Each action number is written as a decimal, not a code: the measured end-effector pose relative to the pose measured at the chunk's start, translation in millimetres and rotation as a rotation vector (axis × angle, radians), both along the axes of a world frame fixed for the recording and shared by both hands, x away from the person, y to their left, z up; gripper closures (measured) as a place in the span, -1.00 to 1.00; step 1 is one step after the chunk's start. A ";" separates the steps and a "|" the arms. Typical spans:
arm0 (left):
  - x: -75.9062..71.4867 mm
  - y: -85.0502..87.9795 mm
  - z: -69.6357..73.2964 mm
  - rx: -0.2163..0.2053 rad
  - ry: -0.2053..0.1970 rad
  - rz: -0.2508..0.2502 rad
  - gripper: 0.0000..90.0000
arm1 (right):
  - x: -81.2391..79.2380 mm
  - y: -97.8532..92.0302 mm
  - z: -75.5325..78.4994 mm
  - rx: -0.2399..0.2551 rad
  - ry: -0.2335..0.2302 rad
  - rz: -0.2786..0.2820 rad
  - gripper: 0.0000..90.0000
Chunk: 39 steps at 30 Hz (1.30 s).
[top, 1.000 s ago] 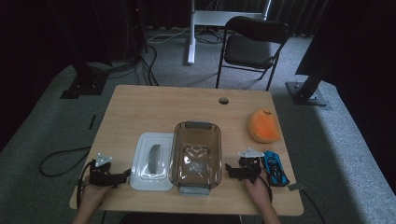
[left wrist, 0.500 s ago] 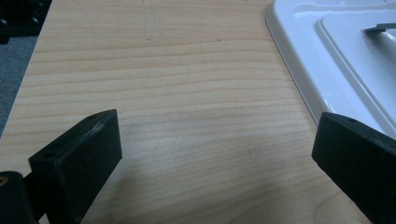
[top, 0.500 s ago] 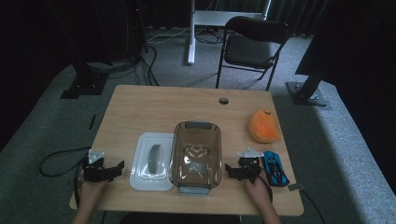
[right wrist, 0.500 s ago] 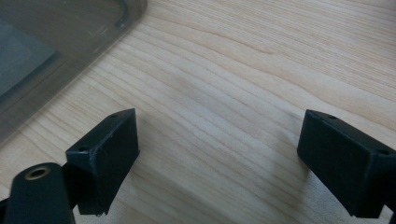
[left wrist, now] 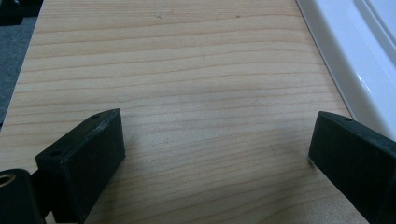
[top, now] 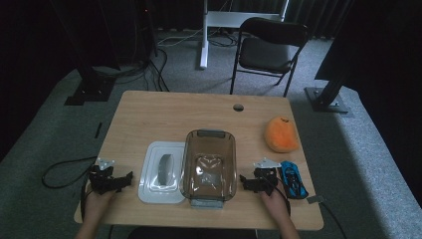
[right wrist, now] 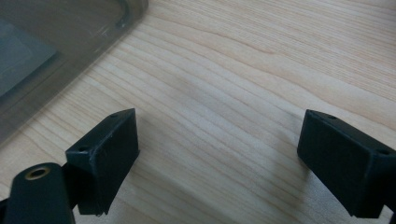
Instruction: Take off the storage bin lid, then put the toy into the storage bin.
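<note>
Glass dish point(top: 209, 167) cut off beside right gripper point(right wrist: 217, 140); jaws wide.

A light wooden table point(top: 164, 114) carries a clear glass dish point(top: 209, 164) near its front edge. Just left of the dish lies a white lid point(top: 161, 172). Well to the dish's right sit an orange plush point(top: 281, 133) and, nearer the front, a blue toy car point(top: 292, 179).
</note>
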State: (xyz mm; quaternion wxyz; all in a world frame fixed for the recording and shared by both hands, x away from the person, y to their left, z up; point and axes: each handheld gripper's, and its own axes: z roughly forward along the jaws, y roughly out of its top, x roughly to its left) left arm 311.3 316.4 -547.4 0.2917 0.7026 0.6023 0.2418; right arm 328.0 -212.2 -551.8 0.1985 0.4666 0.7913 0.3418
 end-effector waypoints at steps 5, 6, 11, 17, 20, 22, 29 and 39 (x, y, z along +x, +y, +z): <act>1.1 -0.9 -0.1 0.023 0.008 -0.001 -0.91 | 0.0 0.0 0.0 0.000 0.000 0.000 -0.74; 1.8 -1.3 -0.2 0.023 0.008 0.003 -0.92 | 0.0 0.0 0.0 0.000 0.000 0.000 -0.74; 3.2 -3.4 -0.3 0.023 0.009 0.025 -0.94 | -0.1 -0.2 0.0 -0.001 0.000 0.002 -0.74; 2.0 -2.5 -0.3 0.022 0.010 0.020 -0.94 | 0.0 -0.5 1.0 -0.007 0.009 0.013 -0.74; 1.5 -1.5 -0.4 0.023 0.009 0.008 -0.95 | -0.6 -0.1 2.0 -0.014 0.022 0.030 -0.75; 1.4 -1.3 -0.4 0.023 0.009 0.005 -0.95 | -0.5 0.1 2.5 -0.017 0.027 0.028 -0.75; 1.3 -0.1 -0.4 0.024 0.011 -0.013 -0.96 | -0.5 -0.2 5.4 -0.040 0.047 0.025 -0.75; 2.2 0.8 -0.5 0.023 0.010 -0.031 -0.96 | -2.6 -2.2 12.9 -0.020 0.050 0.018 -0.75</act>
